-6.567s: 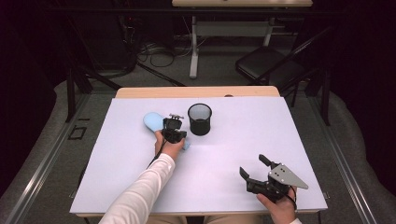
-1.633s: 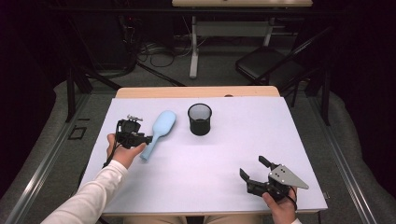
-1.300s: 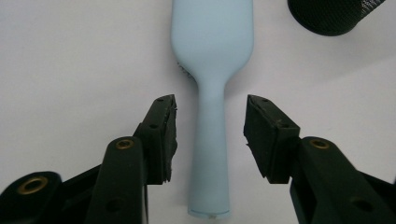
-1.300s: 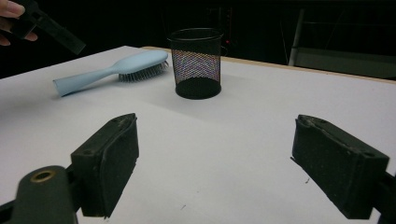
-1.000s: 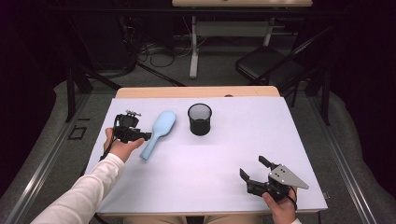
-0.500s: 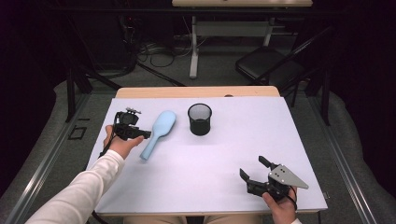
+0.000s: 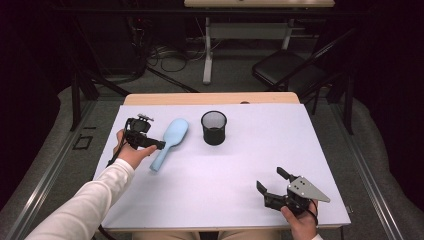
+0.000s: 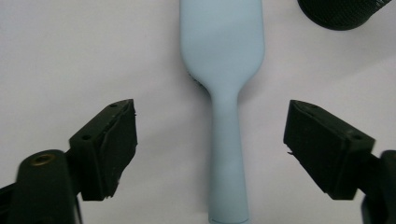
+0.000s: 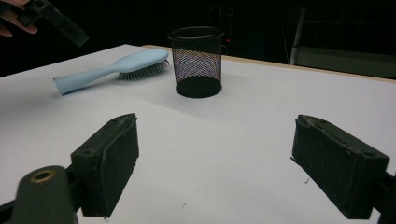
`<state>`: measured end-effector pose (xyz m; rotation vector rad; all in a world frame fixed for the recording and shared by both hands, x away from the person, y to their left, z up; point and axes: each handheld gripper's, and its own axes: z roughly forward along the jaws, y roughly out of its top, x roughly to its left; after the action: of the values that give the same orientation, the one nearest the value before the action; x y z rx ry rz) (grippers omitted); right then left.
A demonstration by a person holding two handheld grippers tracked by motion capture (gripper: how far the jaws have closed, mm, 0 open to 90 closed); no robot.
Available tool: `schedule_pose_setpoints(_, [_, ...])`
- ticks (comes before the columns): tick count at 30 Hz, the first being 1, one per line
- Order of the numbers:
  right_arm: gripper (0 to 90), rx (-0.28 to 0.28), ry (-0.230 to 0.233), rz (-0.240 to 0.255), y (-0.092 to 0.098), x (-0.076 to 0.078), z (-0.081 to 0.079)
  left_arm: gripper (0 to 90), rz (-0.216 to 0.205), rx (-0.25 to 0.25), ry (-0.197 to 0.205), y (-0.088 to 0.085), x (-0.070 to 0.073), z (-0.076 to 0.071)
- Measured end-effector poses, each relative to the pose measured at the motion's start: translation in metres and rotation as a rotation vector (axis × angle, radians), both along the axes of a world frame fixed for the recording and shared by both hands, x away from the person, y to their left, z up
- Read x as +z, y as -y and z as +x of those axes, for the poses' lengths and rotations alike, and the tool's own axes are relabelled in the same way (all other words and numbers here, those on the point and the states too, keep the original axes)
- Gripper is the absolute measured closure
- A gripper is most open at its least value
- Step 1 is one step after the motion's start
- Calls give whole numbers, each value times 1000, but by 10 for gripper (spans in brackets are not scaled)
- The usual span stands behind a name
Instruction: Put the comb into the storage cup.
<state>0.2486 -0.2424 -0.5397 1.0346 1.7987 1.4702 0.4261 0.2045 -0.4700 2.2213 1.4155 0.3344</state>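
- Left gripper (image 7: pixel 152 145) at nine o'clock: its jaws have just been opening, now wide, the handle between them untouched.
- Pale blue plastic hairbrush (image 7: pixel 169 142) lies bristles down, head toward one o'clock.
- Black wire-mesh cup (image 7: pixel 214 128) stands upright, just right of the brush.
- Right gripper (image 7: pixel 270 183) at five o'clock, jaws wide, holding nothing.

In the left gripper view, the top edge is cutting off the head of the light blue hairbrush (image 8: pixel 223 70), its bristles are facing down out of sight, and the black mesh pen cup (image 8: pixel 343 11) is showing just a sliver at the top right corner.
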Motion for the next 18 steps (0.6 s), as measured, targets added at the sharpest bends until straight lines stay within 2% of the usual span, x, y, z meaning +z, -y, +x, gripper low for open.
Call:
schedule_pose_setpoints(2, [142,0,-1,0,0,0,0,152,-3,3,-6,0,0,1])
schedule_pose_setpoints(7, [142,1,0,1,0,0,0,70,-25,-6,-23,3,0,3])
schedule_pose_setpoints(11, [143,2,0,1,0,0,0,7,-31,-18,-17,6,-2,3])
schedule_pose_setpoints(18, [142,2,-1,1,0,0,0,5,-17,-41,-11,11,-4,4])
